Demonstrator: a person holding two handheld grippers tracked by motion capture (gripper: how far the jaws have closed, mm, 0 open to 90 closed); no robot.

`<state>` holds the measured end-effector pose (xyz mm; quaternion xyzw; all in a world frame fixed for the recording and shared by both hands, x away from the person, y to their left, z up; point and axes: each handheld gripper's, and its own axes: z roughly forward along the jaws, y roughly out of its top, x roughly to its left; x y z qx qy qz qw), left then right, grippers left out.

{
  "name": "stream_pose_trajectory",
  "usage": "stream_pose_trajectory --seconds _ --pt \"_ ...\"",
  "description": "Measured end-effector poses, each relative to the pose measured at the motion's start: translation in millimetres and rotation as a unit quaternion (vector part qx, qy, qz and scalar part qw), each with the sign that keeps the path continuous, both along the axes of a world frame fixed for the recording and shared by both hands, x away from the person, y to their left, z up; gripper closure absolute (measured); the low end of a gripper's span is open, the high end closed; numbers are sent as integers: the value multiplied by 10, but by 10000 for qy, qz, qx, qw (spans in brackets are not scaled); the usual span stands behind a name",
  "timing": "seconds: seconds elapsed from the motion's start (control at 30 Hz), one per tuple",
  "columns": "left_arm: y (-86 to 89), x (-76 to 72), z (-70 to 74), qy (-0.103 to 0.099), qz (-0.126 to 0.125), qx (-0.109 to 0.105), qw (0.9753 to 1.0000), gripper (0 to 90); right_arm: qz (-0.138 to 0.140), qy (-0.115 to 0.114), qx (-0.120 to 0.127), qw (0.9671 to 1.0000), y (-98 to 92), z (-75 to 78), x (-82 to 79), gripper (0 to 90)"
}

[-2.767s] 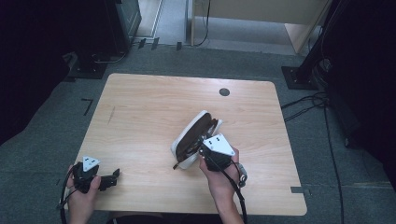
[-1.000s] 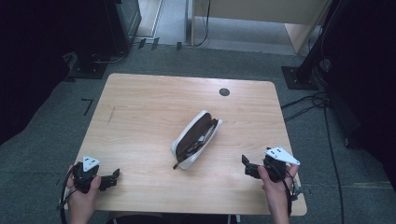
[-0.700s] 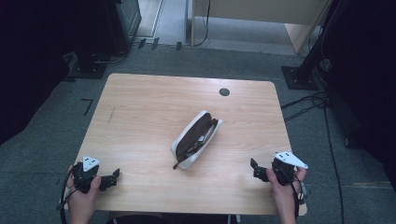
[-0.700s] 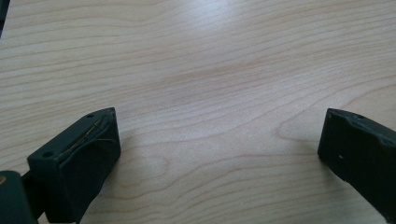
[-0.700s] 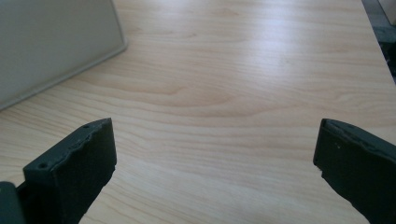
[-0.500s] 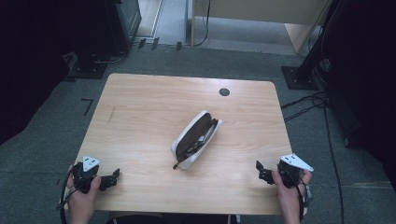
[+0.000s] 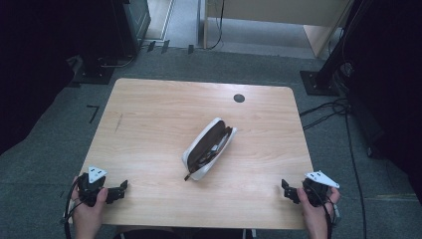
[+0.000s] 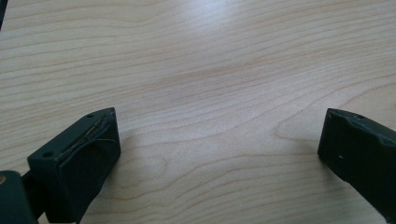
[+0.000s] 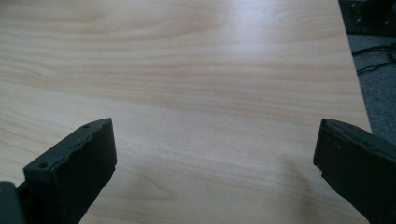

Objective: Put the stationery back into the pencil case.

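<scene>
A soft, oblong pouch (image 7: 208,148) lies a little right of the desk's (image 7: 149,129) middle, slanted from the near left toward the far right, well apart from both sets of fingers. Its shell is white, its unzipped mouth shows a dark brown lining. The left gripper (image 7: 117,190) rests at the near left corner, the right gripper (image 7: 287,190) at the near right corner; each has its blocky black fingers (image 8: 79,158) spread wide over bare, pale wood grain, grasping nothing.

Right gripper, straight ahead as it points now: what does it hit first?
Likely nothing: the right gripper points left along the light wooden table, and its open fingers frame bare wood. The open white pouch sits farther up.
</scene>
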<state>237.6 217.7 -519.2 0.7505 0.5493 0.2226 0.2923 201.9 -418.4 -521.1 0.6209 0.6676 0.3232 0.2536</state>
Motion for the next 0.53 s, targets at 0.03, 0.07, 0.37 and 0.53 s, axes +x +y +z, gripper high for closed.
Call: stream_pose_trajectory --seconds 0.03,0.07,0.37,0.53 --pt "-1 0 -1 -2 -13 -3 10000 0 26 102 -25 9999 10 -39 2 0" --pt "-3 0 -2 -10 -7 -16 10000 0 66 186 -57 9998 14 -49 9 0" --pt "-4 -1 0 3 -62 -5 10000 0 158 274 -211 9993 88 -57 39 0" --pt "-4 -1 -1 2 -60 -6 10000 0 319 260 -225 9989 96 -58 36 0"
